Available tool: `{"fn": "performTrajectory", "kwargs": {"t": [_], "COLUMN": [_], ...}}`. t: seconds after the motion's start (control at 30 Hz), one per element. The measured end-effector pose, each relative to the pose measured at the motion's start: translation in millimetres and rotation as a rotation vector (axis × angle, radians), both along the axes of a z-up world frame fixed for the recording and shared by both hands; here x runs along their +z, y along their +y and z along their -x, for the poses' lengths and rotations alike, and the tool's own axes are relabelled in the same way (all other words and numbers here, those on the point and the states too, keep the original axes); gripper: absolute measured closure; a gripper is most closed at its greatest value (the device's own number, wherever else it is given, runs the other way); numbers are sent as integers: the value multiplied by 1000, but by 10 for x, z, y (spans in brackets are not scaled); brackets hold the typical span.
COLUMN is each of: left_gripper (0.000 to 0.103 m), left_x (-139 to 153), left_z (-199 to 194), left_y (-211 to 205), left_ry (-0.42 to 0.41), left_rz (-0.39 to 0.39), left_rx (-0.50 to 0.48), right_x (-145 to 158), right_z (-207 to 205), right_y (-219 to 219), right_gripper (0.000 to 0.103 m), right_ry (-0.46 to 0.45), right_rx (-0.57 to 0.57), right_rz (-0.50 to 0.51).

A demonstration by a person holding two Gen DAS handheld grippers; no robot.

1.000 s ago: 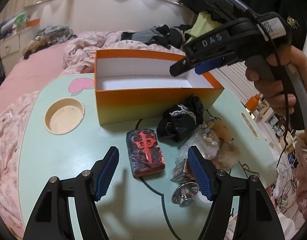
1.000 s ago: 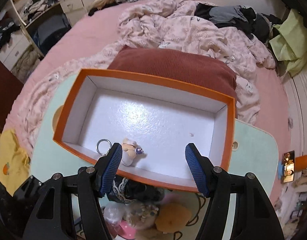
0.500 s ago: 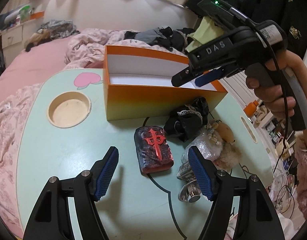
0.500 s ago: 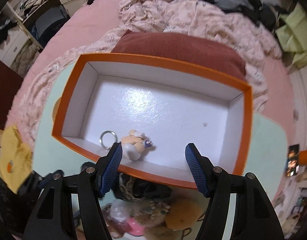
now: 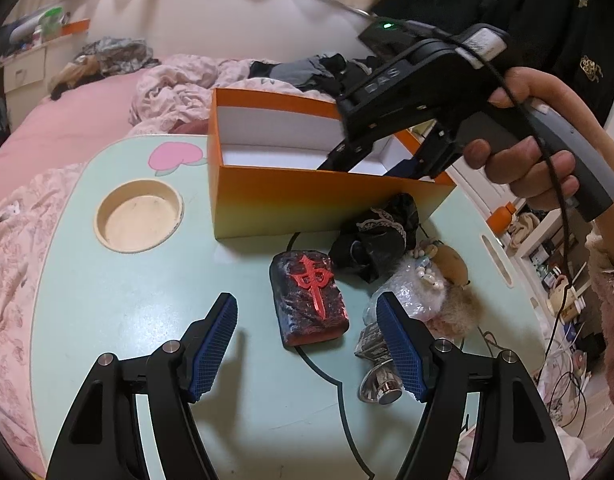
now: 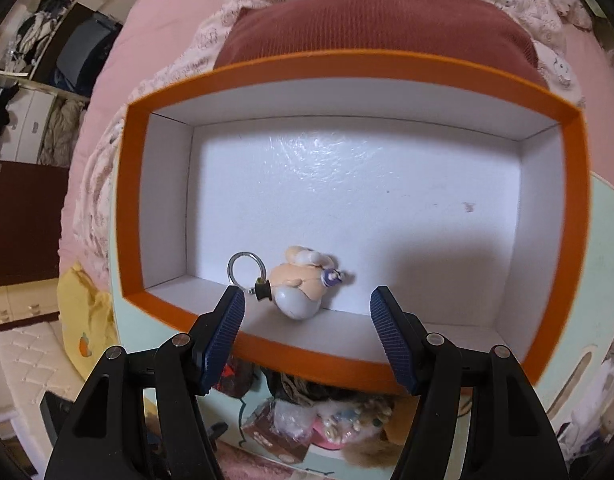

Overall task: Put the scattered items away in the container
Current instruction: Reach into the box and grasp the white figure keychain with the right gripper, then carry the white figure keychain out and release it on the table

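Since the earlier frames the right gripper (image 6: 307, 320) has been lowered toward the orange box (image 6: 159, 92) and tipped more steeply downward, so that the box interior now fills most of the right wrist view; the left gripper (image 5: 307, 340) has barely shifted. The jaws of the right gripper are held apart with nothing between the pads, and they hang over the near wall of the box. Inside the box, against the near wall, a small figurine keychain (image 6: 303, 288) is seen lying on the white floor, its metal ring (image 6: 246, 268) to its left. The left gripper's jaws are likewise spread and empty, poised above the pale green table (image 5: 127, 300). Between and just beyond its fingertips a dark mahjong-tile block (image 5: 309, 300) with a red character lies flat on the table, near the box's front wall but apart from it. To the right of the block a black lace-trimmed cloth (image 5: 375, 236), a clear bag of beads (image 5: 415, 288), a fuzzy plush (image 5: 459, 304) and a silver metal piece (image 5: 381, 386) are clustered. The right gripper's handle is gripped by a hand (image 5: 535, 160) at the right of the left wrist view.
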State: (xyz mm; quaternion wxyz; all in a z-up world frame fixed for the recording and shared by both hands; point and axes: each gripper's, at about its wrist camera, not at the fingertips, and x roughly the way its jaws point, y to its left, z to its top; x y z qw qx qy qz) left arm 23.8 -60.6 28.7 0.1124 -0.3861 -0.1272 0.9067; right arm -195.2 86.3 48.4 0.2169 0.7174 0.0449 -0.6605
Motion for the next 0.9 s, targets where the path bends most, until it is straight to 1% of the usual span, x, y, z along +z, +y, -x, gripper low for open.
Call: {"fn": "performTrajectory", "kwargs": {"t": [0.13,0.17,0.2,0.23,0.37,0.4,0.47,0.57,0.7,0.77,0.87,0.9], "left_gripper": [31,31,31,31,31,31,31,31,31,31,31,31], "left_x": [8,12,11,7,-11,-18,-27,-31,-40,-45,-52,-52], "left_z": [-9,-11,-11,-8,-1,1,5,9,24,39,61,66], "left_y": [4,1,-2,-7,-19,-23,-30,-41,-57,-57,-54,-51], "left_ry": [3,5,5,4,-1,-3,-7,-9,-15,-19,-29,-33], "left_rz": [2,0,-1,-3,-3,-3,-3,-2,-6,-6,-5,-5], "left_rx": [1,1,2,4,6,7,9,13,20,24,28,28], "right_x": [-174,-174,-155,-132,-98,-62,41,331,719,884,1003,987], "right_z": [-14,-37,-57,-83,-84,-76,-66,-97,-378,-573,-824,-857], "right_y": [-124,-151,-170,-197,-158,-124,-61,111,329,459,497,525], "right_gripper": [37,45,51,51,51,51,51,51,51,51,51,51], "right_ry": [-10,22,49,77,100,122,156,217,292,316,378,390], "right_rx": [21,23,29,44,30,19,2,-31,-27,-12,46,59], "right_rz": [-41,-60,-80,-103,-80,-71,-33,38,120,168,205,209]}}
